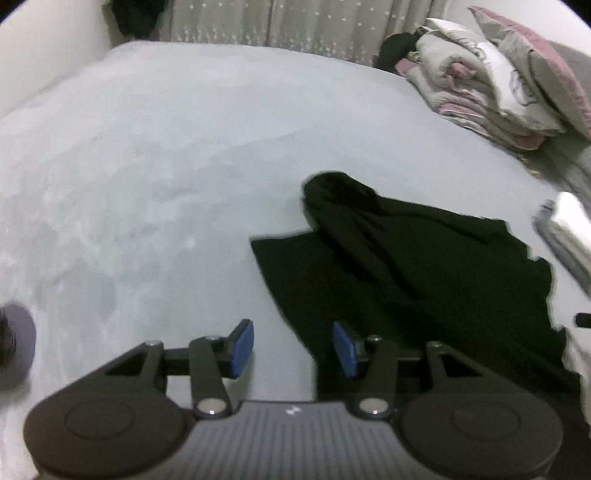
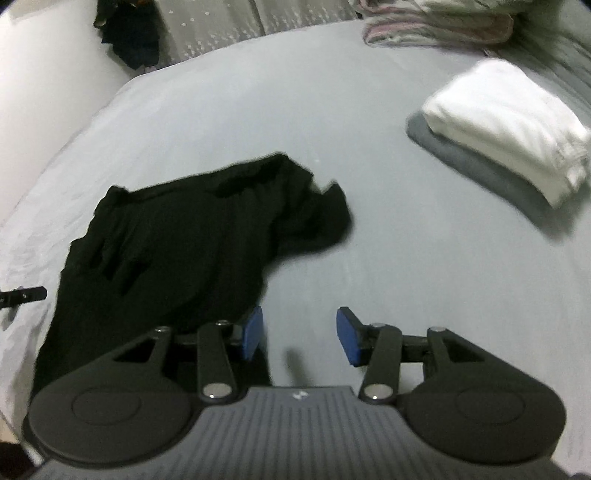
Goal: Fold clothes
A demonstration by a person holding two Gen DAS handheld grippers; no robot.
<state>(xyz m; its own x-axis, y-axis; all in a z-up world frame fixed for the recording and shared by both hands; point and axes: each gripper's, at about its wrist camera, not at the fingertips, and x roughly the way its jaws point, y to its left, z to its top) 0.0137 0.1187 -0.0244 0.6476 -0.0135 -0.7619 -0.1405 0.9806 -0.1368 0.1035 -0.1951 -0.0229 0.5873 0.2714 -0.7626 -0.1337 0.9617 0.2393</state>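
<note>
So both tools are hovering low over the bed (image 1: 155, 155), angled down and forward, and neither has anything in it.

The left tool (image 1: 293, 349) has its blue pads (image 1: 242, 347) spread wide apart with bare sheet showing between them. Its right finger sits over the near left edge of the black garment (image 1: 406, 266); I can't tell if it's actually touching the cloth or just above it. In this view the garment lies to the right of centre, rumpled, with a bunched hump at its far end and a flat straight-edged flap sticking out to the left.

The right tool (image 2: 300, 338) is also gaping, pads (image 2: 347, 338) well apart, nothing pinched. Its left finger is right at the near right edge of the black garment (image 2: 192, 243), the right finger over plain sheet. From here the garment spreads out to the left, wrinkled, one crumpled corner poking out to the right in the middle of the bed.

Far right on the bed there's a folded white cloth (image 2: 506, 125) stacked on a folded grey one (image 2: 476, 162), well apart from the black one. Further back is a pile of pink and grey bedding (image 1: 491, 85), and behind the bed a pale patterned curtain (image 1: 295, 26). The tip of the other tool peeks in at the left edge of the right view.
</note>
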